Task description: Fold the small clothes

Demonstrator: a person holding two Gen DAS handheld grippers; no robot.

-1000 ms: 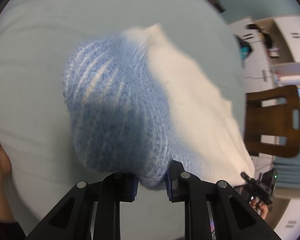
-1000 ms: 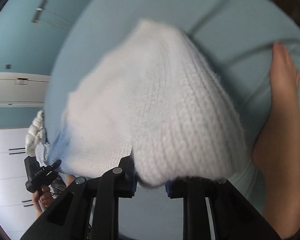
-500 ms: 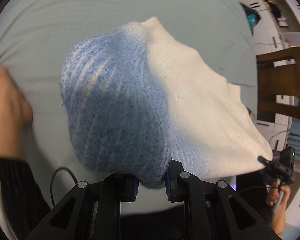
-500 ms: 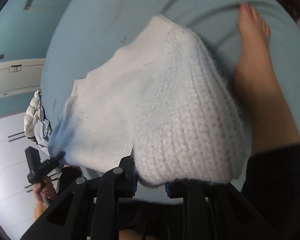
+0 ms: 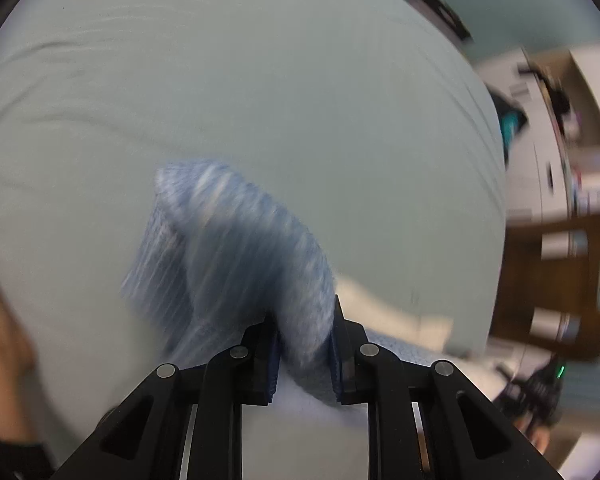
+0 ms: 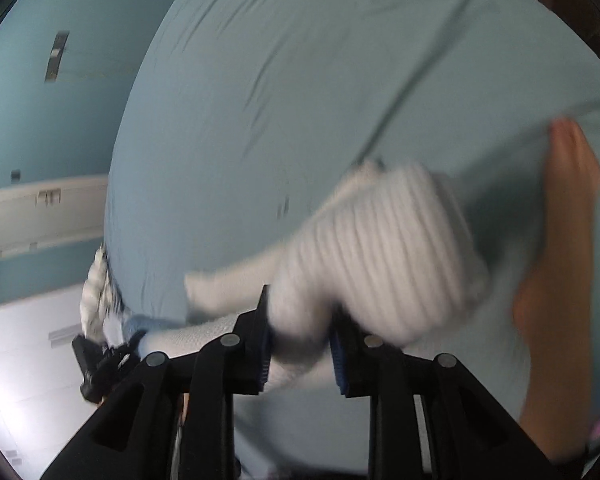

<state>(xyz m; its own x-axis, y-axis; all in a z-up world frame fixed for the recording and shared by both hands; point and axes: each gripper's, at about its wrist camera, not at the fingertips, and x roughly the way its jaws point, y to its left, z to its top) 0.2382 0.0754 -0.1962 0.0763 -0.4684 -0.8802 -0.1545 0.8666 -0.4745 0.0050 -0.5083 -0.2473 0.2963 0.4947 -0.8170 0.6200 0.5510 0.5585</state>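
Left claw (image 5: 305,346) clamping knit sweater (image 5: 236,248) (blurred) — right claw (image 6: 300,346) too

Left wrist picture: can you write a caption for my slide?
Left hand-held gripper pinching a blurry blue knit over the bed sheet.

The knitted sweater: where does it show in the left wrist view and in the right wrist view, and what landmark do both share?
Left wrist: the sweater shows its blue end at centre, pinched in the left gripper, with white cloth trailing to the lower right.
Right wrist: the sweater shows its white end right of centre, pinched in the right gripper.
Shared landmark: the pale blue bedsheet behind it.
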